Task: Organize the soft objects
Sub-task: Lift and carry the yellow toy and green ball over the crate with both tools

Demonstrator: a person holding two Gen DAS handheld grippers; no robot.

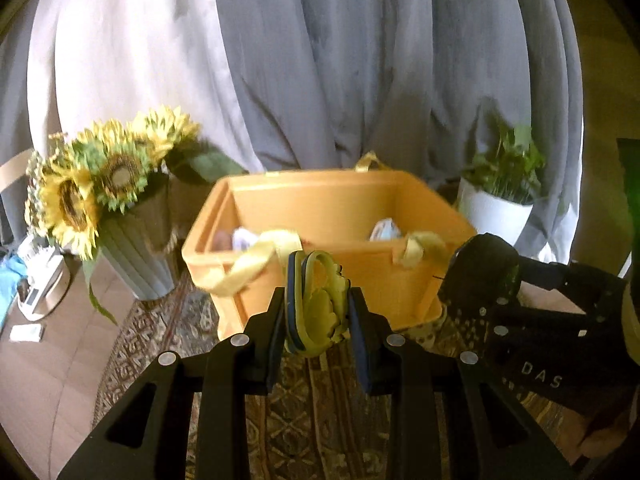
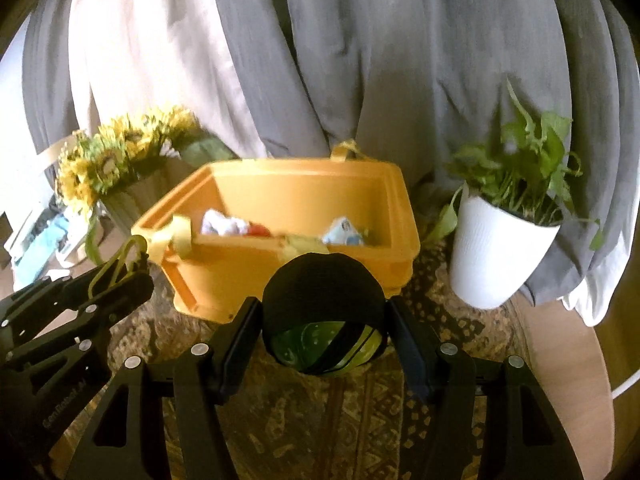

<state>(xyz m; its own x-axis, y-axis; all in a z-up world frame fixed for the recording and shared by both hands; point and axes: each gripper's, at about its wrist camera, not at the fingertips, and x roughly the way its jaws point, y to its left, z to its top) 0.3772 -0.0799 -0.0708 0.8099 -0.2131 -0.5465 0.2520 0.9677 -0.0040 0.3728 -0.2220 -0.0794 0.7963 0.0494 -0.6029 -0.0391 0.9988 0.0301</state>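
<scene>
An orange plastic bin (image 1: 340,276) with pale yellow strap handles stands on a patterned rug; it also shows in the right wrist view (image 2: 248,276). Several small soft items (image 2: 228,224) lie inside it. My left gripper (image 1: 318,312) is shut on a yellow-green and blue soft toy (image 1: 316,308), held just in front of the bin's near wall. My right gripper (image 2: 322,332) is shut on a black and green soft ball (image 2: 320,312), also just short of the bin. Each gripper shows in the other's view, the right (image 1: 480,272) and the left (image 2: 120,276).
A vase of sunflowers (image 1: 108,192) stands left of the bin. A white pot with a green plant (image 2: 504,248) stands to its right. Grey and white curtains (image 1: 340,60) hang behind. Small devices lie on the floor at far left (image 1: 36,292).
</scene>
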